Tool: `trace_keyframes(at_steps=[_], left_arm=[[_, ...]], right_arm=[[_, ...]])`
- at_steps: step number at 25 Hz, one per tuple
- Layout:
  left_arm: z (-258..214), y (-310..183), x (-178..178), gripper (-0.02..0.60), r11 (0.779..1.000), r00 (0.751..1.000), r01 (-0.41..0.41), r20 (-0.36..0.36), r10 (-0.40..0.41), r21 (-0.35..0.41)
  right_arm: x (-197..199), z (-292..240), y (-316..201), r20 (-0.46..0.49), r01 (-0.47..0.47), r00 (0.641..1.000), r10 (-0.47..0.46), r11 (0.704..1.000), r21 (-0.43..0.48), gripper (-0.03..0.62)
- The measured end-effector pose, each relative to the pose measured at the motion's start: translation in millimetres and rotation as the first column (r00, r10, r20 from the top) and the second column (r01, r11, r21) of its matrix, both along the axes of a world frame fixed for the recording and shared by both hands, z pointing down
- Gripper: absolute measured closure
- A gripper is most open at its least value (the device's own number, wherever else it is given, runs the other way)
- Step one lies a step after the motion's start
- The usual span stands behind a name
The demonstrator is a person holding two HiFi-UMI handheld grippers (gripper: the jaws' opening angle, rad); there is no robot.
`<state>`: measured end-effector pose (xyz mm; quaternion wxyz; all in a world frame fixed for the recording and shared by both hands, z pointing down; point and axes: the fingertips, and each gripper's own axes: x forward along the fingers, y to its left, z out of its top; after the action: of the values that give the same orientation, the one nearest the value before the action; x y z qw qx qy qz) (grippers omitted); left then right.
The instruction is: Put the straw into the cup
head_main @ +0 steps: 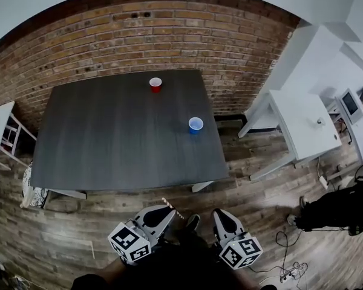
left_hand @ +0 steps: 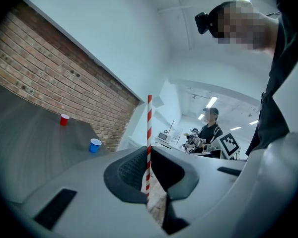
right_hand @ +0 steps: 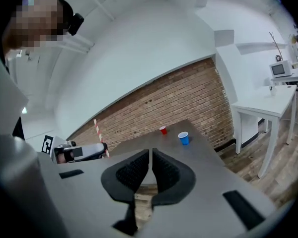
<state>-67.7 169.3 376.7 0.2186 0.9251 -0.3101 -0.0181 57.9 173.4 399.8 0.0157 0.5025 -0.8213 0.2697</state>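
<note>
Straw (left_hand: 149, 128), red-and-white, is gripped between the left gripper's (left_hand: 149, 170) jaws, its long axis upright, free end pointing up. Right gripper (right_hand: 150, 168) is clenched on nothing. Blue cup (head_main: 195, 124) stands on the table (head_main: 109, 138), well apart.

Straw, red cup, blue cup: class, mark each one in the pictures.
Straw (left_hand: 149, 130): left gripper view, middle of its striped shaft.
Red cup (head_main: 155, 83): head view, its open top.
Blue cup (head_main: 195, 124): head view, its open top.
</note>
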Motion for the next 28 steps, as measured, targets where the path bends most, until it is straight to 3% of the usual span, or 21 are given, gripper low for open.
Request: trace_keyframes(at_steps=[6,12,18,22,28], left_arm=[[-9.2,-58.9,42.3,0.545,1.0,1.0,0.017,0.019,-0.017,0.006],[-10.8,-110.6,90.5,0.543,1.0,0.999,0.02,0.04,-0.021,0.005],[-9.1,-140.8,120.0,0.545,0.999,0.997,0.037,0.064,-0.038,0.014],[-7.2,-153.2,121.4,0.545,0.998,0.996,0.06,0.068,-0.06,0.009],[-13.3,-194.1,87.9,0.545,0.992,0.99,0.121,0.066,-0.123,0.035]], right_arm=[[32.1,-2.2,-60.8,0.012,0.051,0.999,-0.05,0.999,-0.019,0.549],[87.2,-0.1,-113.3,0.048,0.017,0.999,-0.015,0.999,-0.036,0.549],[113.9,6.9,-146.6,0.089,0.037,0.995,-0.032,0.998,-0.048,0.549],[124.3,9.4,-160.6,0.1,0.03,0.995,-0.024,0.998,-0.056,0.549],[108.6,10.9,-178.8,0.086,0.031,0.996,-0.025,0.997,-0.069,0.549]])
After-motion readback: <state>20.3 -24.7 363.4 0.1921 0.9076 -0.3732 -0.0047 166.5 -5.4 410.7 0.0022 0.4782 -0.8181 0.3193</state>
